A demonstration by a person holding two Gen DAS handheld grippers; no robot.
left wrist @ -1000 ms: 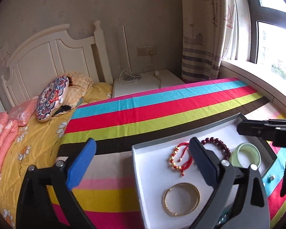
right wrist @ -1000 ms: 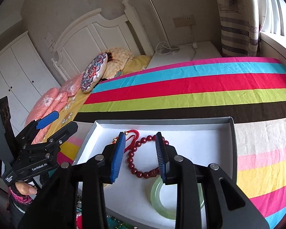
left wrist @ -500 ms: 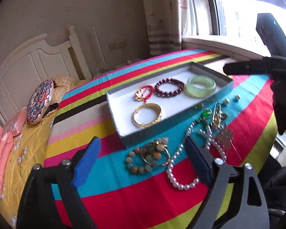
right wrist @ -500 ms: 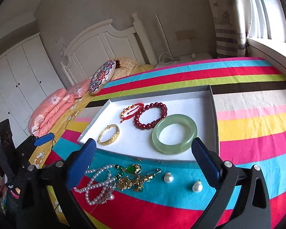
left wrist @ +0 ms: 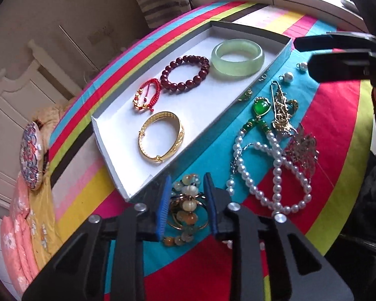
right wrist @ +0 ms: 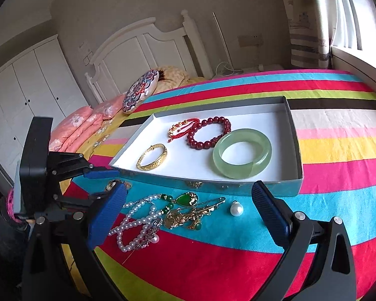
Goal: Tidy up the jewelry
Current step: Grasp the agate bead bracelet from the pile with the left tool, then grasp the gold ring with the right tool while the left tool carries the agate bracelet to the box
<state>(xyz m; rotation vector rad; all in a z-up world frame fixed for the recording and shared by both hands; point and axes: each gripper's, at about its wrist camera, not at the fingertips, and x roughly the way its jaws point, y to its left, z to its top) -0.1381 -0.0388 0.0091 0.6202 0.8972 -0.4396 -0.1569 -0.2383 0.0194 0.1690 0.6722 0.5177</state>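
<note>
A white tray (left wrist: 117, 145) (right wrist: 292, 128) on the striped bedspread holds a jade bangle (left wrist: 237, 61) (right wrist: 242, 153), a dark red bead bracelet (left wrist: 185, 73) (right wrist: 209, 131), a red cord bracelet (left wrist: 146, 95) (right wrist: 181, 128) and a gold bangle (left wrist: 161, 135) (right wrist: 152, 156). My left gripper (left wrist: 186, 204) (right wrist: 110, 181) is down over a bracelet of pale and amber beads (left wrist: 185, 209) beside the tray, its jaws narrowed on either side of it. My right gripper (right wrist: 188, 215) (left wrist: 320, 57) is open and empty above a pearl necklace (left wrist: 275, 173) (right wrist: 137, 222).
Loose on the bedspread lie a green pendant (left wrist: 262, 106) (right wrist: 186, 198), a gold brooch pile (left wrist: 284, 110) (right wrist: 188, 215), a silver brooch (left wrist: 303, 150) and single pearls (left wrist: 288, 76) (right wrist: 236, 209). Pillows (right wrist: 140, 91) and a headboard (right wrist: 143, 50) are at the far end.
My left gripper has dropped towards the beaded bracelet and narrowed its jaws around it. My right gripper has stayed open and come a little nearer the loose jewelry.
</note>
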